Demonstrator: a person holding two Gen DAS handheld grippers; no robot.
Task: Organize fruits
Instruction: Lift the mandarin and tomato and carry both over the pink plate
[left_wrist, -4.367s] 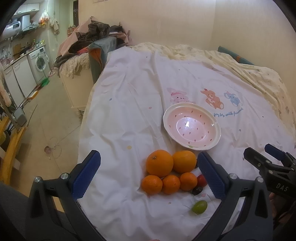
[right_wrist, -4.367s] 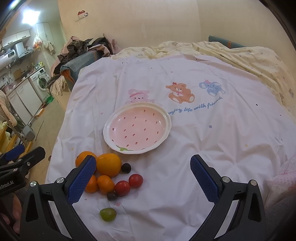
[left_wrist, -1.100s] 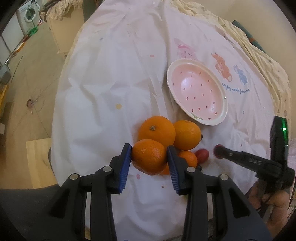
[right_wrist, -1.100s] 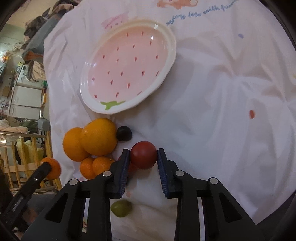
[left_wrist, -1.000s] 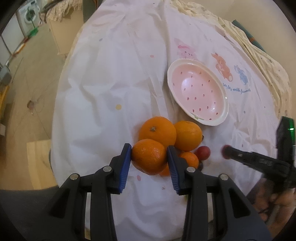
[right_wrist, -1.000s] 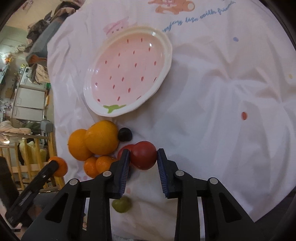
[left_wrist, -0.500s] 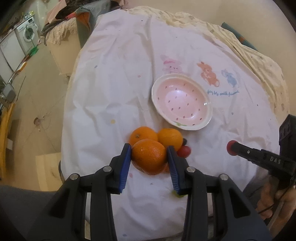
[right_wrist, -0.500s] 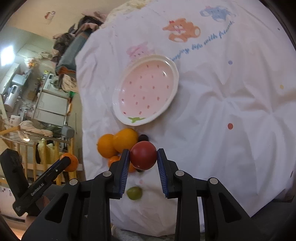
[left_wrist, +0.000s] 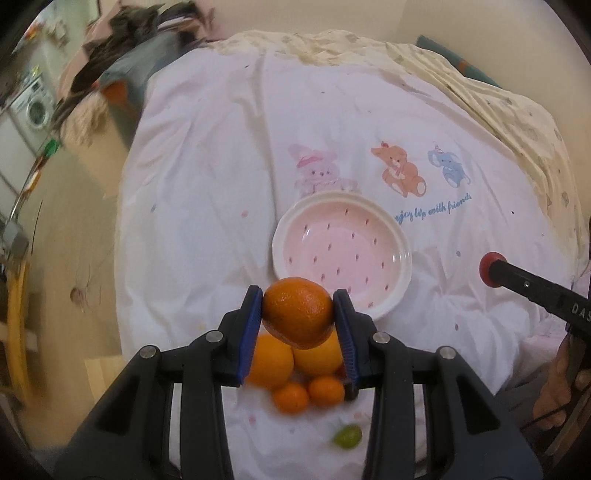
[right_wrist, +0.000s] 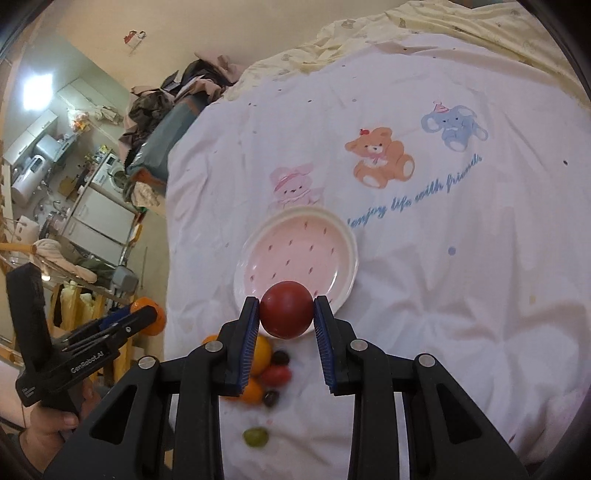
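Left wrist: left tongs (left_wrist: 298, 314) clamping an orange (left_wrist: 297, 312), right tongs (right_wrist: 287, 314) a tomato (right_wrist: 286, 309), above heaped fruit (left_wrist: 295, 369) beside plate (left_wrist: 400, 273).

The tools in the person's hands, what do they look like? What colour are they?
Both are black plastic clamps. The left tool and the right tool each have two angular arms with silver rivets, ending in ribbed blue pads. From the side, the left one shows white lettering "GenRobot.AI" on a thick black handle; the right one shows white letters "DAS". No sleeves are visible.
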